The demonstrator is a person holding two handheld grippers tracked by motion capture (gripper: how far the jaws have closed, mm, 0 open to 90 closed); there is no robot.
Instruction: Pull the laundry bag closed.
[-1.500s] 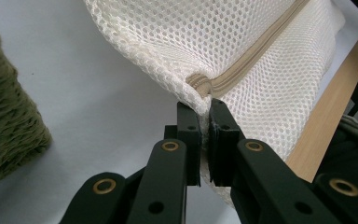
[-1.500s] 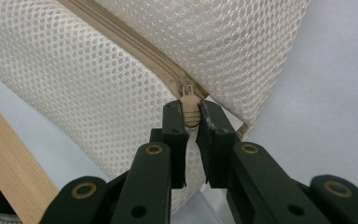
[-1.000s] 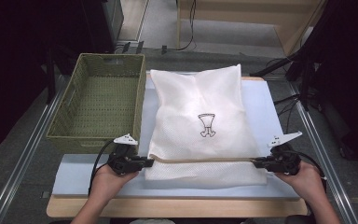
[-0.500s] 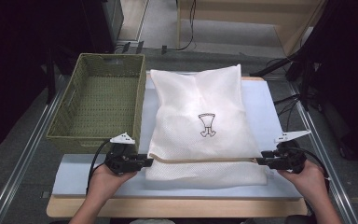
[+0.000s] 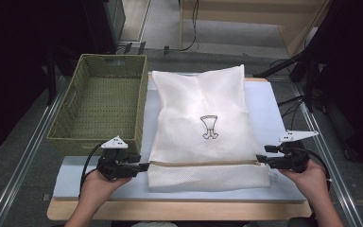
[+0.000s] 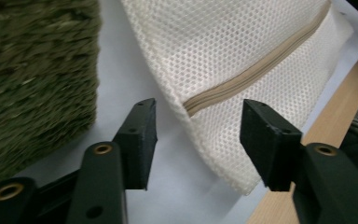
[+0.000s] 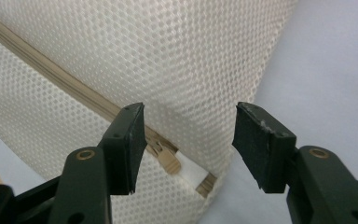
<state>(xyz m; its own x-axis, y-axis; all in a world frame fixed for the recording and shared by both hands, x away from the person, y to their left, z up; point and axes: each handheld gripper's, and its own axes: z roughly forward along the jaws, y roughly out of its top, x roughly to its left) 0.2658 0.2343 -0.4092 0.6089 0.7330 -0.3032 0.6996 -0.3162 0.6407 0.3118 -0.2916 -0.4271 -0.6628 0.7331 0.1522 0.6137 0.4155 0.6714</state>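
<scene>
Mesh bag (image 5: 203, 127) flat, both grippers just opened

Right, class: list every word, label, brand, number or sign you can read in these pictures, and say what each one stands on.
No readable words, brand names or numbers anywhere.
Mesh laundry bag: a small dark outline drawing printed on its middle, a picture and not lettering; too small to tell what it depicts.
Woven basket: no label seen.
Zipper: no marking seen.
</scene>
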